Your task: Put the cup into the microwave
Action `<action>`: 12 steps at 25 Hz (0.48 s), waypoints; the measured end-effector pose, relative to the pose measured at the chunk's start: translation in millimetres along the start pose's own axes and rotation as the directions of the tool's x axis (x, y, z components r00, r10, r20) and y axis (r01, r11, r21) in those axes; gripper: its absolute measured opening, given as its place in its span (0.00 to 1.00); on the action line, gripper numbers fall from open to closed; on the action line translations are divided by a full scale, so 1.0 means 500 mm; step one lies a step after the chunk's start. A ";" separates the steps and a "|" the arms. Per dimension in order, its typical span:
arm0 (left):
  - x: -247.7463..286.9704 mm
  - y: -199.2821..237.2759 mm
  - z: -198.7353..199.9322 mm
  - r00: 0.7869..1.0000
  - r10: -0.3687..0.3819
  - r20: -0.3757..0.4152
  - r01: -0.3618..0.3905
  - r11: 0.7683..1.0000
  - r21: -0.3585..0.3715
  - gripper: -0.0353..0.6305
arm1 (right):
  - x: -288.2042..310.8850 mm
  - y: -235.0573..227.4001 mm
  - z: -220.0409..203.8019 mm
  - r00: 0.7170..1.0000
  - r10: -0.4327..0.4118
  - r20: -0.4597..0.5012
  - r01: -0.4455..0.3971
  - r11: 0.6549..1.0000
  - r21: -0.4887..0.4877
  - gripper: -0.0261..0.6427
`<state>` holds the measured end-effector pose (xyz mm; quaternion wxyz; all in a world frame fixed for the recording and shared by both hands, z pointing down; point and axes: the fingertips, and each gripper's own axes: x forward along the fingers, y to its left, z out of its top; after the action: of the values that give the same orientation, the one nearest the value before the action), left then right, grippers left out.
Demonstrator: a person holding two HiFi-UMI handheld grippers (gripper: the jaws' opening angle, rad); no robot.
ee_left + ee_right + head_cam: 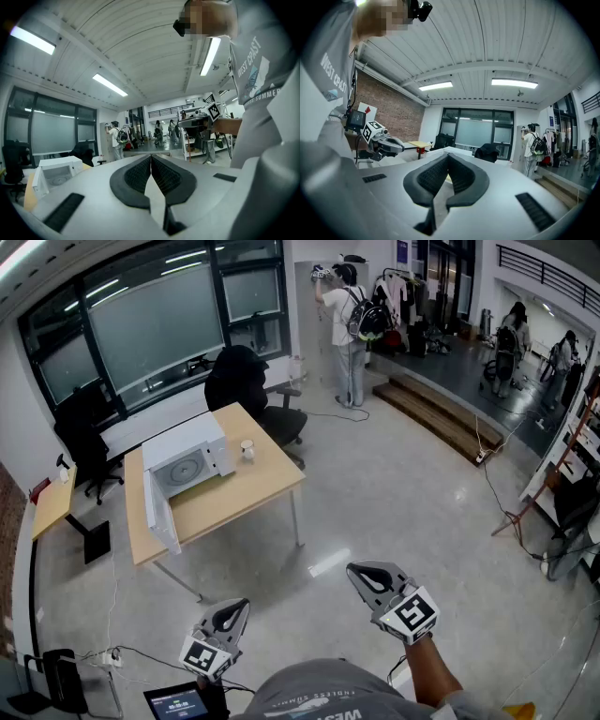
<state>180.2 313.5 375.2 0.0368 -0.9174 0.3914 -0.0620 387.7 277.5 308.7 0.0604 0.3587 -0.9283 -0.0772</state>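
Cup (pixel 247 449) sits untouched beside the open microwave (pixel 187 463); left gripper (pixel 240 607) and right gripper (pixel 356 570), both closed and empty, are well away from it.

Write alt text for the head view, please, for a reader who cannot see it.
The left gripper and right gripper, both shut and empty, point toward a distant wooden table. On it stand a white microwave, door open, and a cup beside it.

Head view: high, steeply down; microwave (pixel 187 463) far left. Gripper views: low, level, sharing the far backpack person (pixel 116 138).
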 end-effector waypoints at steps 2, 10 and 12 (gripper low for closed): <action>-0.022 0.006 0.002 1.000 -0.001 0.002 0.001 1.000 -0.006 0.09 | 0.002 0.021 0.014 1.000 -0.004 0.002 0.004 1.000 -0.005 0.07; -0.083 -0.001 -0.003 1.000 -0.018 0.025 0.018 1.000 -0.008 0.09 | -0.010 0.089 0.036 1.000 -0.022 0.002 0.022 1.000 -0.019 0.07; -0.087 -0.008 -0.001 0.999 -0.026 0.029 0.026 1.000 -0.004 0.09 | -0.019 0.095 0.035 1.000 -0.031 -0.005 0.031 0.999 -0.021 0.07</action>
<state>153.0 347.8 372.3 0.0396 -0.9233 0.3791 -0.0481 360.8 320.3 300.0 0.0653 0.3724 -0.9217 -0.0870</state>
